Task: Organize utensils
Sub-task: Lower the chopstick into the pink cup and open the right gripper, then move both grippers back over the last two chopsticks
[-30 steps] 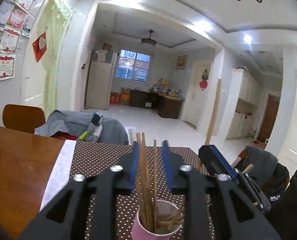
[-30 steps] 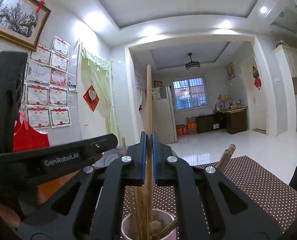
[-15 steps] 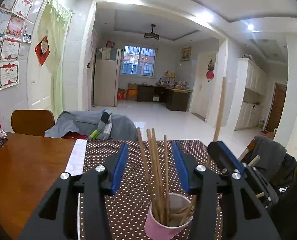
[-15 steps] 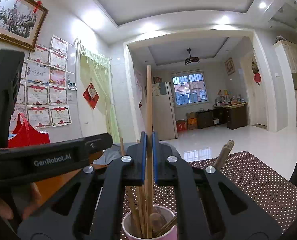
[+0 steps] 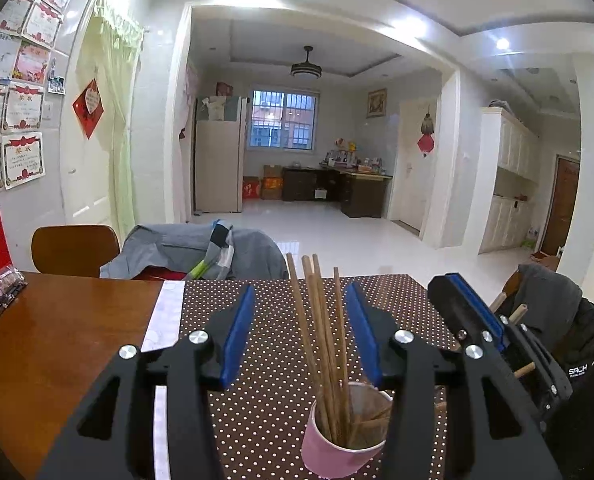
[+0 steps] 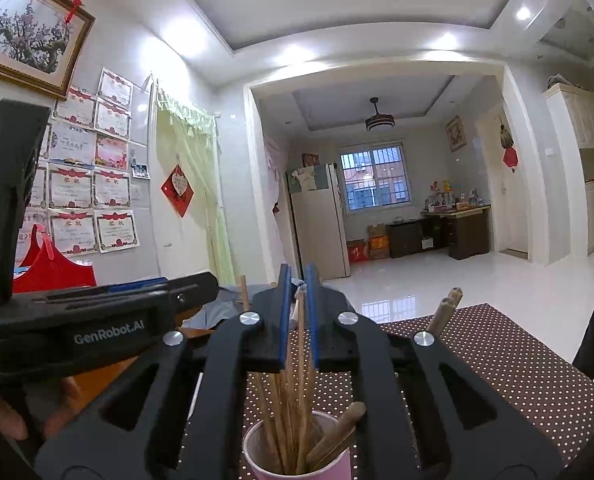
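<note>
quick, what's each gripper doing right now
left gripper: open, chopsticks standing loose between its pads.
right gripper: just opened slightly, chopstick between pads, no longer pinched.

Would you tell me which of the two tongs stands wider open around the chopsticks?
The left tongs: wide gaps flank the chopsticks. The right tongs, just opening, leave only a narrow slot.

Our left gripper [image 5: 303,336] has opened: its blue pads, close around the chopsticks [image 5: 321,344] a second ago, now stand wide of them. Our right gripper [image 6: 299,312] has just been opening too; the long chopstick it held high above its pads has dropped into the pink cup [image 6: 293,460], loose between the jaws.
</note>
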A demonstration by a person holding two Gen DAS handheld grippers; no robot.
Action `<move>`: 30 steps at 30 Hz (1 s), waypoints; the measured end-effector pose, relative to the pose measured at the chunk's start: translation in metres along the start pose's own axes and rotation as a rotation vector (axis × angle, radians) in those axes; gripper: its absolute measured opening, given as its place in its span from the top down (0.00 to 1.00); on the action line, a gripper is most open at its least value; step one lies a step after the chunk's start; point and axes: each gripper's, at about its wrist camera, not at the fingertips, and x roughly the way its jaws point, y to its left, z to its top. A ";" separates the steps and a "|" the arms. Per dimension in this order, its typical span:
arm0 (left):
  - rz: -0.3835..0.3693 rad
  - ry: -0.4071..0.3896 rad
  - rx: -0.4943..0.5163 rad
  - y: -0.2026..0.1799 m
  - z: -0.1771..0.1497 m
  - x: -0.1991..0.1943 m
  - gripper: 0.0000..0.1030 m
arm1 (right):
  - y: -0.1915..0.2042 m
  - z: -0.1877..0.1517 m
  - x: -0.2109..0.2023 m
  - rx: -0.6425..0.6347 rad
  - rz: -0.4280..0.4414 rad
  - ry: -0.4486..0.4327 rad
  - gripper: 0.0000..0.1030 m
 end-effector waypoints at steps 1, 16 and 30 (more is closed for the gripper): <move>0.003 -0.001 0.000 0.000 0.000 0.000 0.54 | 0.000 0.000 0.000 0.000 -0.002 -0.001 0.88; 0.025 -0.012 -0.007 0.001 -0.001 -0.013 0.53 | 0.010 0.012 -0.025 -0.017 -0.007 -0.046 0.75; 0.032 -0.033 0.018 -0.010 -0.021 -0.074 0.46 | 0.009 0.020 -0.079 -0.021 -0.052 -0.024 0.55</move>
